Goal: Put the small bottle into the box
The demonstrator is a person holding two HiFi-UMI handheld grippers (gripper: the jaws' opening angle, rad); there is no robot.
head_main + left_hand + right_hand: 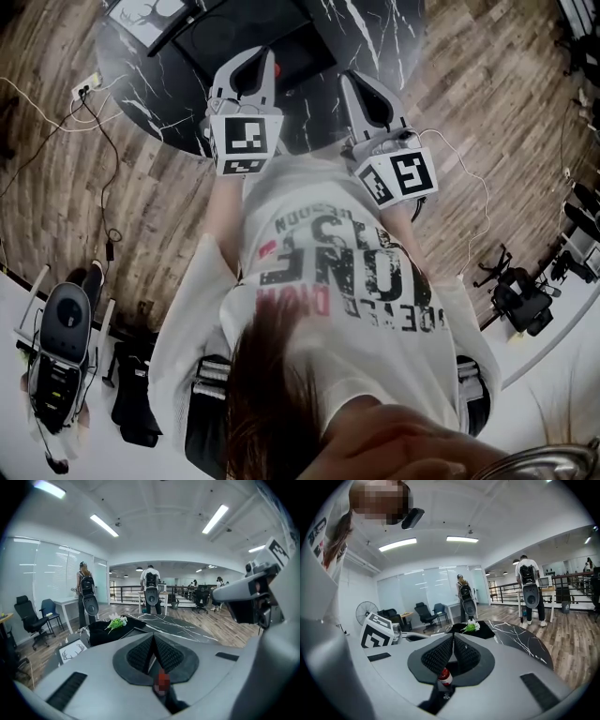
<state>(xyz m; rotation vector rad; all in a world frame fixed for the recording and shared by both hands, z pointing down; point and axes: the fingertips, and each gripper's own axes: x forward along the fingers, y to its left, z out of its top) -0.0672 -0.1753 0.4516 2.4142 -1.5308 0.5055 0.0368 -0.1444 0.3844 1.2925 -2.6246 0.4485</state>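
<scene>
Small bottle: can't place it in any view, and neither gripper holds it.

Left gripper (153,637): pads pressed together, nothing between them. Right gripper (453,636): same, pad tips meeting with nothing between. Each gripper view shows a small red piece (445,677) low at the root of the jaws, behind the pads. Can't tell what it is.

Both grippers are held out side by side, close together, above the near edge of a round black marble table (375,37). The jaws point away from the person. The marker cubes (246,141) face up toward the head view. The right gripper shows at the right edge of the left gripper view, and the left one's cube shows at the left of the right gripper view.

Toward the table's far side:
- A black heap (101,632) with a sprig of green-and-white flowers (116,622) on top.
- Near it, a white card with an antler drawing (72,651).
- Can't pick out a box from these angles.

The person wears a white printed T-shirt (347,272), and there is a wood floor (159,206) all round the table.

Background: two people with backpacks (86,597) standing at white desks, office chairs (28,618), a fan (367,612) and ceiling strip lights (104,525).
</scene>
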